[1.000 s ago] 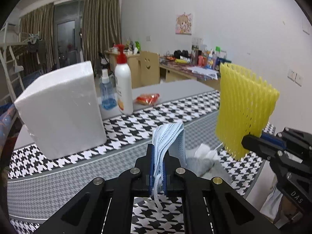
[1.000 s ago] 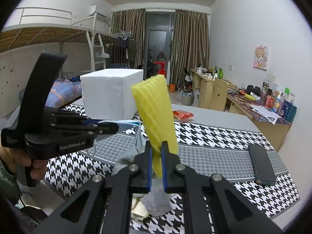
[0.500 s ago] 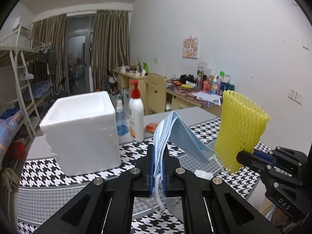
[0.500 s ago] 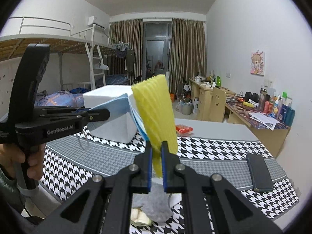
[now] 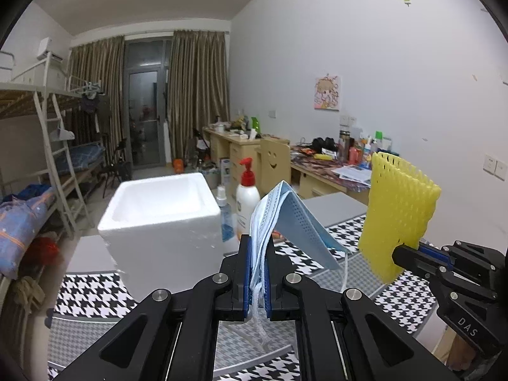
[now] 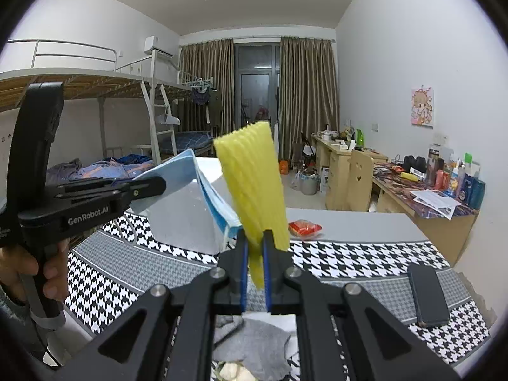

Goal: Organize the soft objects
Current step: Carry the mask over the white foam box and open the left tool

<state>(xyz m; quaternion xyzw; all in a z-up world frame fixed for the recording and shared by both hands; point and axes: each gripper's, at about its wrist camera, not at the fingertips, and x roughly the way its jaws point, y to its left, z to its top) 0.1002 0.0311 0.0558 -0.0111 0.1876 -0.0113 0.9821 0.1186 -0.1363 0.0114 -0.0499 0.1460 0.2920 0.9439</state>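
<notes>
Item, nearest: left gripper (image 5: pixel 257 273), black two-finger claw with blue pads, clamped on a stack of pale blue pleated disposable face masks (image 5: pixel 285 222); the stack stands up out of the jaws, its top sheets folding over and drooping to the right, white ear loops dangling below. Item: right gripper (image 6: pixel 253 265), same make, clamped on the lower edge of a yellow foam-mesh fruit sleeve (image 6: pixel 254 190); the sleeve is held with its long axis near upright, ribbed, perforated, leaning slightly away from the camera. Both pieces are lifted clear of the black-and-white houndstooth tablecloth (image 6: pixel 365 257). Item, under the right gripper: grey cloth (image 6: pixel 254 346) with pale scraps, lying loose on the table and not yet picked up. Item, beyond both claws: open white polystyrene foam box (image 5: pixel 162 216), probable receptacle. Governing relation: the box lies ahead and to the left of the left gripper, and behind the masks as seen from the right wrist view; the left hand is judged the nearer, so the masks would likely go in first, carried forward over the rim. Item, beside the box: white pump bottle with red head (image 5: pixel 247 200), small blue spray bottle (image 5: pixel 226 219). Item, far right on the table: black phone (image 6: pixel 428 295).
</notes>
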